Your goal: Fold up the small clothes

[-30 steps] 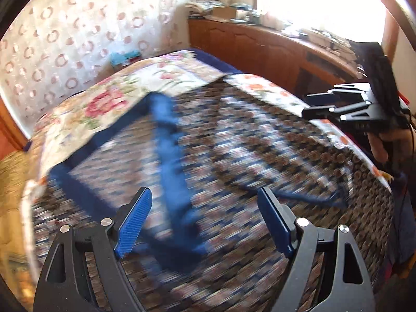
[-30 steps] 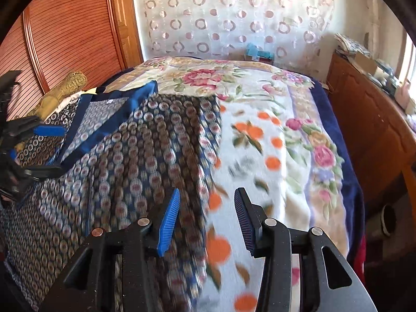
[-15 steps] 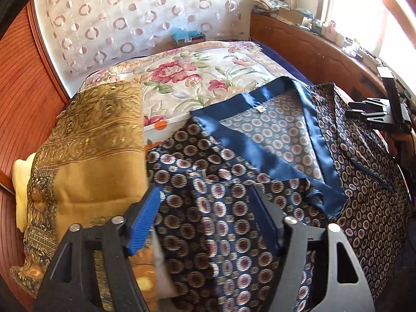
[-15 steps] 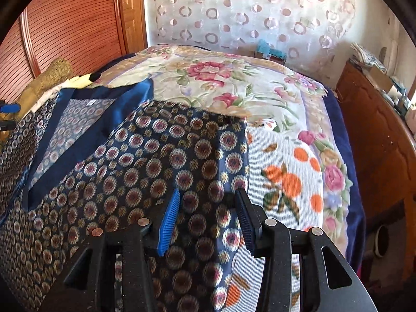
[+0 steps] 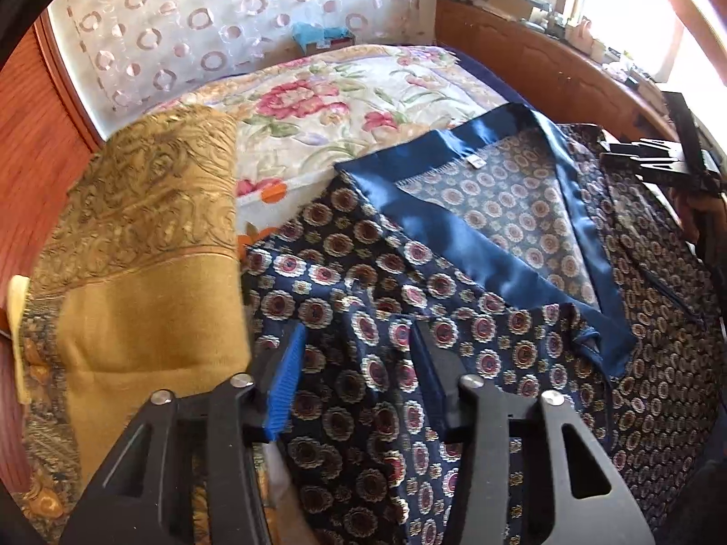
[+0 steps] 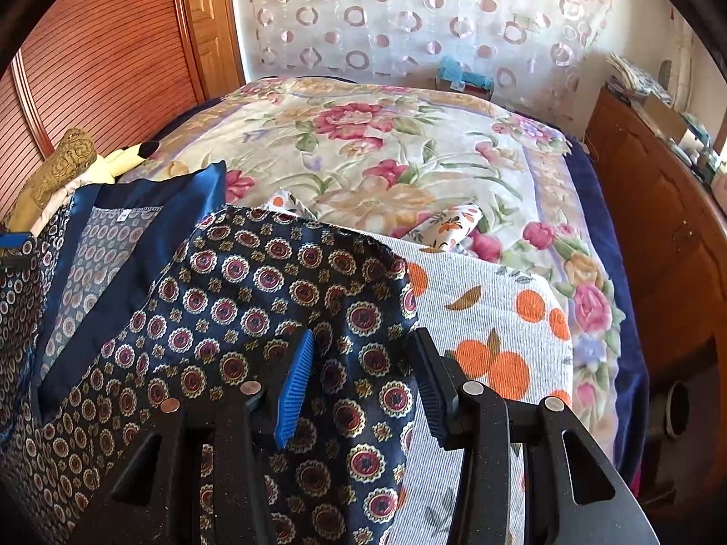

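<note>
Both grippers dropped closer onto the patterned navy garment [image 5: 372, 281]; left gripper [image 5: 359, 372] and right gripper [image 6: 363, 377] each sit part-open, cloth between fingers.

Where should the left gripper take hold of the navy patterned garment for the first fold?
Probably at the navy patterned garment's edge nearest the gold cloth, coming in low from that side. That edge looks free and droops over the cloth below, so the open left gripper could pinch it. The satin collar lies flat in the middle, harder to pinch.
</note>
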Available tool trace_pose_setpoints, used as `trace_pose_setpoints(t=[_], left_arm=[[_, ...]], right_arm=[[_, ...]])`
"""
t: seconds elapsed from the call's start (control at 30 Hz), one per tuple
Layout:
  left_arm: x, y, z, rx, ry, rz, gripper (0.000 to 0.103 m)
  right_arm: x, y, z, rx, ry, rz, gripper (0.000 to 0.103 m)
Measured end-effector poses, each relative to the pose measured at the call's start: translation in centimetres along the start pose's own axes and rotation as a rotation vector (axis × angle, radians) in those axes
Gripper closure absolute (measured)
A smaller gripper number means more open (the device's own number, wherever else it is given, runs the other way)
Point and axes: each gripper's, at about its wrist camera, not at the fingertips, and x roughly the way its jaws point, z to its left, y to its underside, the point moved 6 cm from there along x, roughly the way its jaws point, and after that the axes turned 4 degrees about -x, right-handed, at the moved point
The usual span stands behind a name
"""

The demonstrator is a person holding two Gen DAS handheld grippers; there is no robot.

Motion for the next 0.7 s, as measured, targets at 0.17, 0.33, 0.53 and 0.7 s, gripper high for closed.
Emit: trace_pose_setpoints(t=[0.17,0.33,0.53,0.7], left_arm=[[-0.3,0.0,0.2,0.000,0.016,-0.004,0.099],[-5.1,-1.3,2.4,-0.026,-0.049,-0.121,0.100],[-8.1,-1.6,5.0,-0.035,-0.132,-0.175,0.100],[-10.0,-1.6,5.7,-0.039,-0.162,-0.220,0.100]], right_arm=[[0.2,-0.3,0.1,-0.010,-0.010,0.012,0.057],[0.2,-0.4,-0.2,0.003,-0.037,0.016,0.062],[-0.9,-0.8,-0.1,0.017,-0.086,-0.017,0.101],[-4.4,-1.8,0.0,0.025,-0.040,-0.142,0.101]])
